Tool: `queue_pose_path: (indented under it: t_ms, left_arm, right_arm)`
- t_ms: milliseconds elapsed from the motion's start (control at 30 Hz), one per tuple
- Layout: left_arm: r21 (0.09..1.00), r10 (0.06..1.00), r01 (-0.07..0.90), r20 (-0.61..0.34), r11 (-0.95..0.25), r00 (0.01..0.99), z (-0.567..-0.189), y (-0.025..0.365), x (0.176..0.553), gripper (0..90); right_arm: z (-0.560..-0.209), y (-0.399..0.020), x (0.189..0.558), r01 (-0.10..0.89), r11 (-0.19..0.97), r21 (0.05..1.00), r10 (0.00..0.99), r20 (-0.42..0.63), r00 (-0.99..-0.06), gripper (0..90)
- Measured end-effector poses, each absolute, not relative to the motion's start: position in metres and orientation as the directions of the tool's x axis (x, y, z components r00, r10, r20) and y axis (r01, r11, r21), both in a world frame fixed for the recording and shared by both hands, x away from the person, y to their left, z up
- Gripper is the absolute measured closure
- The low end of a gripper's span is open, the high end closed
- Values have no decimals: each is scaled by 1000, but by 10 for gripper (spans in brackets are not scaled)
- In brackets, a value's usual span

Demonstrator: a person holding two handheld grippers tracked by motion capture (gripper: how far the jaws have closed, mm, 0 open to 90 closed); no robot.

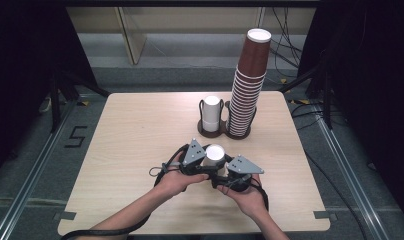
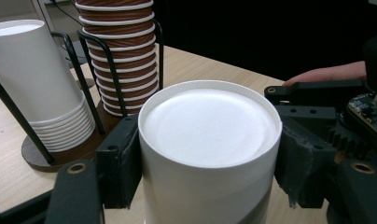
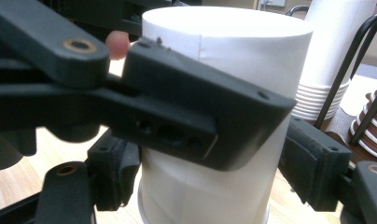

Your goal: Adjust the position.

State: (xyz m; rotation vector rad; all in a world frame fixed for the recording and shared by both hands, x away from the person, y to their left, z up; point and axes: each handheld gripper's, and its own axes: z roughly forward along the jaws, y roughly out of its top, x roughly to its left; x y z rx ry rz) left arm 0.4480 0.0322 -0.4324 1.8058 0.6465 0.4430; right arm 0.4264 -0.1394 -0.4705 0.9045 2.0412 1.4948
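Both claws grasp 1 upside-down white cup (image 1: 215,156) on the table (image 1: 135,145). The left claw (image 2: 203,158) clamps high and the right claw (image 3: 210,172) clamps low, probably to pull nested cups apart.

Both forearms reach in side by side, the left gripper (image 1: 206,161) and right gripper (image 1: 225,168) facing each other, fingers (image 2: 119,158) nearly closed, clamping.

A pale wooden desk (image 1: 135,135) carried a dark cup holder (image 1: 225,131) at about one o'clock, while one upturned white cup (image 1: 214,156) stood near its centre.
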Motion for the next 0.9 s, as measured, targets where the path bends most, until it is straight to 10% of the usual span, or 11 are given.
queue_pose_path:
  t_ms: [367,900]
  left_arm:
    - [964,641,135,45,-228,766,-423,36,443,74]
    - [960,648,86,113,-267,753,-434,52,430,0]
  right_arm:
    - [-472,-149,432,293,144,945,759,84,-645,290]
    - [-474,-177,446,439,-101,893,791,340,-509,290]
